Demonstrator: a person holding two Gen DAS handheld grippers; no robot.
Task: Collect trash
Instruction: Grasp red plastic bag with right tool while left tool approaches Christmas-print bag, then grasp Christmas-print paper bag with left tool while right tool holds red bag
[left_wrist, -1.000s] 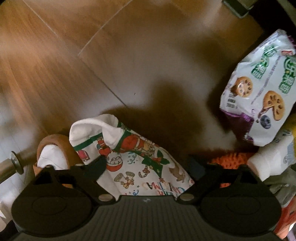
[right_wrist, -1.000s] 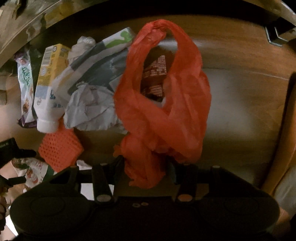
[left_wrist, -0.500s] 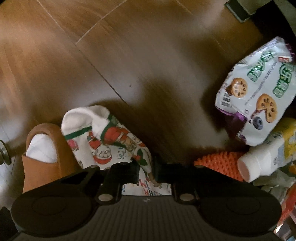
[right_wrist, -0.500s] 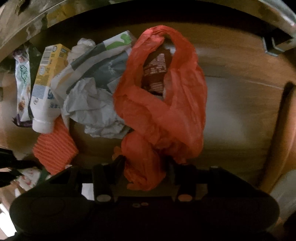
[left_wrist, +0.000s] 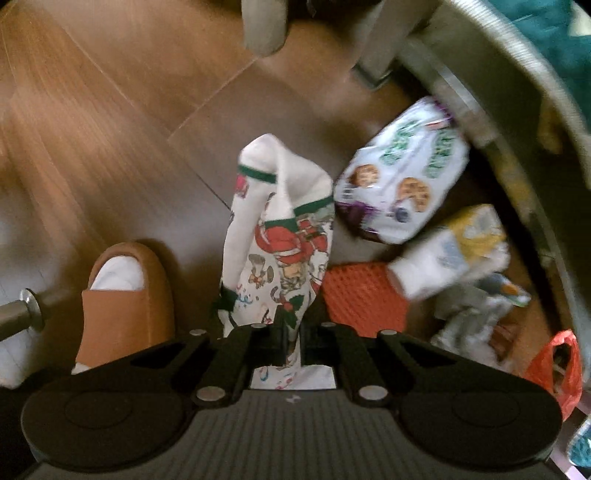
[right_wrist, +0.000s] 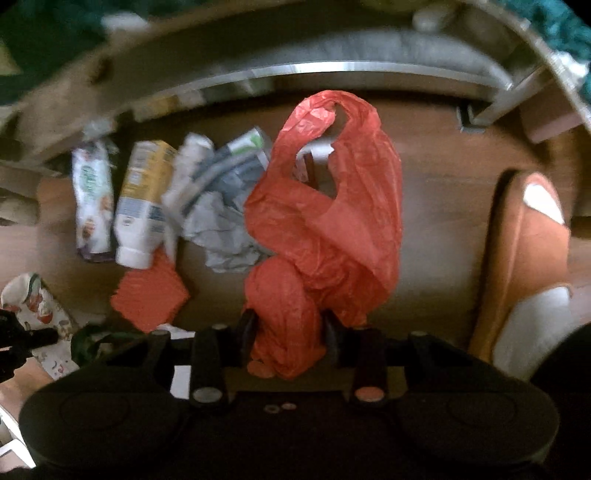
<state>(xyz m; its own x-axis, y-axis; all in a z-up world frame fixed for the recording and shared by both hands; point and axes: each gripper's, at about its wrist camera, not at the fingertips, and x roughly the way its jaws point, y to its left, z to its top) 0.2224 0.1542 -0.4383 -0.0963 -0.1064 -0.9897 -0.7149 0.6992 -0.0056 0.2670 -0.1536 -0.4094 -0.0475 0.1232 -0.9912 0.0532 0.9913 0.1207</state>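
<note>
Since last frame: both grippers came up off the floor, and the printed bag and red bag went up with them; left jaws went from wide open to pinched.
Left jaws: left gripper (left_wrist: 291, 338) is clamped tight on the Christmas-print bag (left_wrist: 280, 236), which runs from between the fingers out toward the floor, clear of it.
Right jaws: right gripper (right_wrist: 290, 332) is closing, with the bunched neck of the red plastic bag (right_wrist: 325, 225) squeezed between the fingers; its handles loop out ahead.
Rest of the trash: still on the wooden floor (left_wrist: 110, 122) by the furniture edge, namely the cookie packet (left_wrist: 402, 177), yellow-and-white bottle (left_wrist: 443, 251), orange mesh piece (left_wrist: 365, 299) and crumpled paper (right_wrist: 221, 221).
Also around: slippered foot (left_wrist: 125, 295) just beside the left gripper.
</note>
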